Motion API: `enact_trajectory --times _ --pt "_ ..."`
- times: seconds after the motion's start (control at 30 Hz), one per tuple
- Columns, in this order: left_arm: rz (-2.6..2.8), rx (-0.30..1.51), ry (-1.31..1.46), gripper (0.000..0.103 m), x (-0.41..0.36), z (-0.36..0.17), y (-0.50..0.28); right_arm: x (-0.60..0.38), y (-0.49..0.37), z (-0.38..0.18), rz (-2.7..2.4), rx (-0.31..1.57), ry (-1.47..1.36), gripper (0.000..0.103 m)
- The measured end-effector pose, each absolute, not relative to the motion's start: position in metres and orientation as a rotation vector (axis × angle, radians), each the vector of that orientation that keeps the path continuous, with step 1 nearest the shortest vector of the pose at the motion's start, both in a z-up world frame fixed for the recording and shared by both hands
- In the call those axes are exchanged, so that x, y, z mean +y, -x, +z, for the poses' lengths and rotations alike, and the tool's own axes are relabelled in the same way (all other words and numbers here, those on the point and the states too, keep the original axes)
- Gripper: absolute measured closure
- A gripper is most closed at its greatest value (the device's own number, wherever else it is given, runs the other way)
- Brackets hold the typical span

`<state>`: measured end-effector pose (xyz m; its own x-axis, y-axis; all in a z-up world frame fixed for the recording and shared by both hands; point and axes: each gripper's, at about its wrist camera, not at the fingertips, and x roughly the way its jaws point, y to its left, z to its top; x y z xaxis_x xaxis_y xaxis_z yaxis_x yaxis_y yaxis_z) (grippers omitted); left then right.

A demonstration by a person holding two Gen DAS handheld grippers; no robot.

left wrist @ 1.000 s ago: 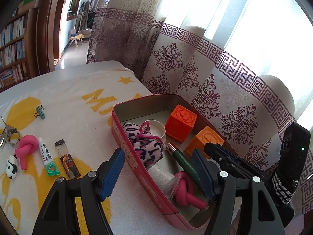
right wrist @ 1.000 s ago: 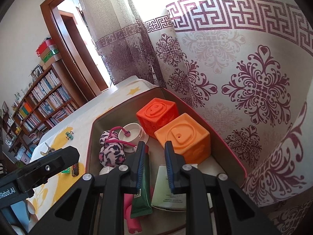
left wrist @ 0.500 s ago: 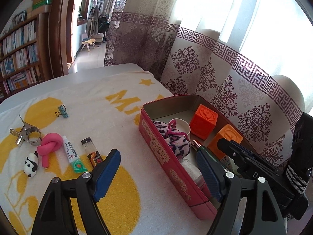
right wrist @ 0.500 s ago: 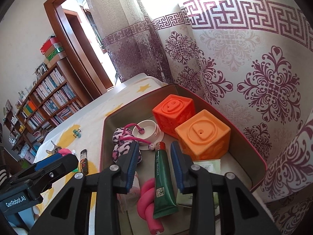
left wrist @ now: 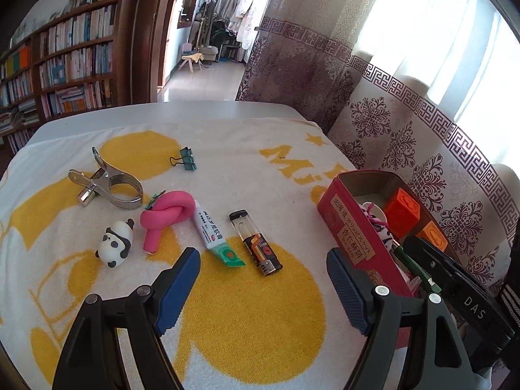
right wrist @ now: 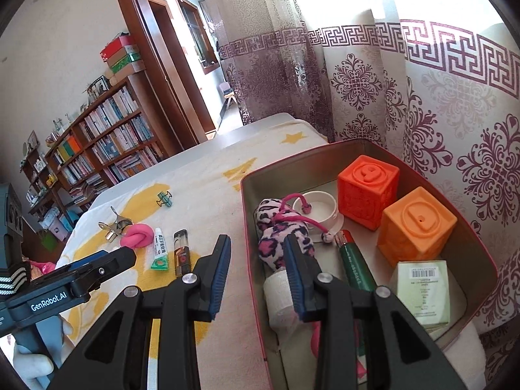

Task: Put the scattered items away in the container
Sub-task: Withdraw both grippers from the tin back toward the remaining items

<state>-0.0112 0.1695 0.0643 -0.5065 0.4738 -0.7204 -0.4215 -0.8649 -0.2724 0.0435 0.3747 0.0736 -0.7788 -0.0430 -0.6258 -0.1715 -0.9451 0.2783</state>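
The red tin stands at the right of the yellow-and-white towel. My left gripper is open and empty above the towel, just short of a lighter and a white ointment tube. Further left lie a pink knotted toy, a panda figure, a metal clamp and a green binder clip. My right gripper is open over the tin's left wall, holding nothing. A green tube lies inside the tin.
The tin also holds two orange cubes, a leopard plush, a white cup and a pale green box. A patterned curtain hangs close behind the tin. Bookshelves stand beyond the table's far edge.
The left gripper swung left from the tin to the scattered items and opened wider. The right gripper let go of the green tube, parted its jaws and drew back over the tin's wall.
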Motion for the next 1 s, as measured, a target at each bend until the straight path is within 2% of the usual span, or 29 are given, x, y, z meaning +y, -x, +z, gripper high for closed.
enact_trajectory --times 0.63,1.0 --pt "2.44 -0.095 1.28 0.021 0.09 0.033 0.035 0.289 0.0 0.066 3.006 0.324 1.199 0.066" --pt "2.496 0.01 1.315 0.021 0.081 0.013 0.074 0.271 0.018 0.042 2.998 0.299 1.328 0.066"
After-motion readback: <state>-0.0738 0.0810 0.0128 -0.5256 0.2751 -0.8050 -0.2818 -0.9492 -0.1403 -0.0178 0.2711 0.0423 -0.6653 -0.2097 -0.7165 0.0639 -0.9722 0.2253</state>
